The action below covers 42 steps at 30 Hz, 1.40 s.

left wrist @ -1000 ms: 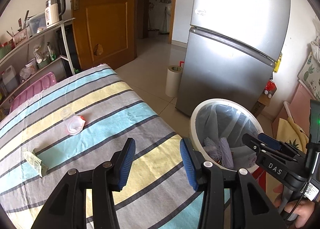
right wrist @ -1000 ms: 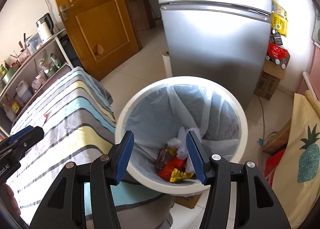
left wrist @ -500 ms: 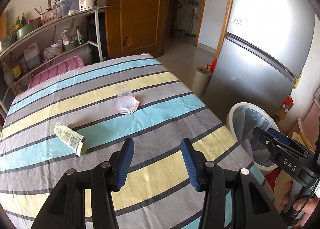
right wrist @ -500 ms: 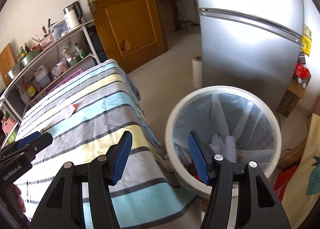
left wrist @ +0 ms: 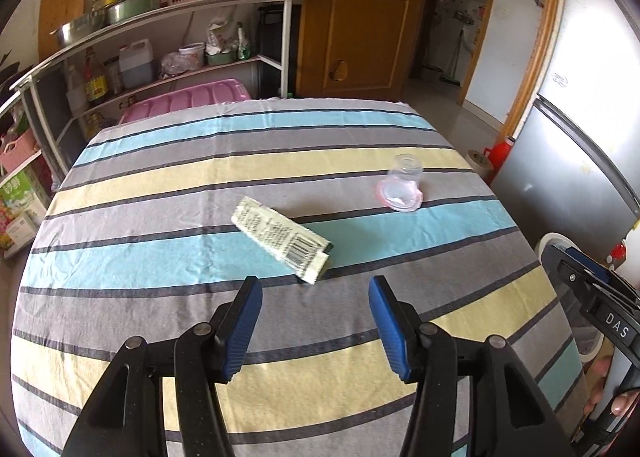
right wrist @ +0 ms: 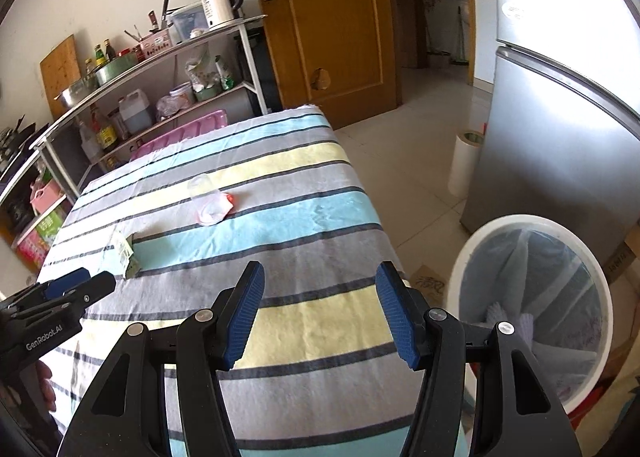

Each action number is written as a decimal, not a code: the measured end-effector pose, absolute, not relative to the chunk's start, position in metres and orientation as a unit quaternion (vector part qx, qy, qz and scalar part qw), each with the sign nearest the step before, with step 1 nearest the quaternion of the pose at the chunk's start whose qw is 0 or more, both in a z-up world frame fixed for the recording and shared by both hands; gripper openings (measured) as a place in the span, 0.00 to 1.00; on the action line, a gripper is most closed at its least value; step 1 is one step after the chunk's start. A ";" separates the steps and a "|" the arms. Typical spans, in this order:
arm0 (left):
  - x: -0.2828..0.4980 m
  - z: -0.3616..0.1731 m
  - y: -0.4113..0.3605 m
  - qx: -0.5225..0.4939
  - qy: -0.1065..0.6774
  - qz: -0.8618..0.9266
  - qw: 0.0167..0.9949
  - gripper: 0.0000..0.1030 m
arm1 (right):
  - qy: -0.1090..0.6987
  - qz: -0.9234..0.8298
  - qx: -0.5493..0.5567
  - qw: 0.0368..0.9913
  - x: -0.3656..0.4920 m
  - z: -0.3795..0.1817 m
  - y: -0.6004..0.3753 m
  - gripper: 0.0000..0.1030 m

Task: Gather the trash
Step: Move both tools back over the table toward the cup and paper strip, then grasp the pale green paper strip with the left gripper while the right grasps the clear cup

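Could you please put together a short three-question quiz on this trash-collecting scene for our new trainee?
1. True or false: the left tool is holding the green wrapper.
2. How many pieces of trash lie on the striped tablecloth?
3. The clear cup is: A) standing upright, B) lying on its side, C) inside the white bin.

Key
1. False. Its jaws have just been opening, with nothing between them; the wrapper lies just ahead.
2. Two: the wrapper and the cup.
3. B. It lies tipped over, its pink-edged mouth facing the left wrist camera.
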<state>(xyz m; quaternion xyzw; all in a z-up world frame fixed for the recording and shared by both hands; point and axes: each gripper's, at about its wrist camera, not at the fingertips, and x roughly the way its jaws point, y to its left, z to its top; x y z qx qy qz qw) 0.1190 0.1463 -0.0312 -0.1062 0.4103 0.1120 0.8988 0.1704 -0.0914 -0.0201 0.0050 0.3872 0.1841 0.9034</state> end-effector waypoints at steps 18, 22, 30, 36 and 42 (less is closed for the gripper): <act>0.155 -0.051 0.182 -0.144 0.437 0.171 0.871 0.57 | 0.392 0.272 -0.091 0.874 0.204 -0.014 -0.013 0.57; 0.164 -0.054 0.182 -0.146 0.439 0.176 0.869 0.57 | 0.401 0.298 -0.099 0.860 0.214 -0.018 -0.005 0.57; 0.183 -0.058 0.176 -0.139 0.446 0.167 0.869 0.59 | 0.397 0.328 -0.096 0.852 0.229 -0.030 0.009 0.57; 0.180 -0.064 0.177 -0.118 0.455 0.160 0.868 0.60 | 0.420 0.333 -0.073 0.841 0.248 -0.044 0.021 0.57; 0.165 -0.065 0.192 -0.117 0.455 0.157 0.869 0.60 | 0.420 0.335 -0.068 0.840 0.255 -0.045 0.029 0.57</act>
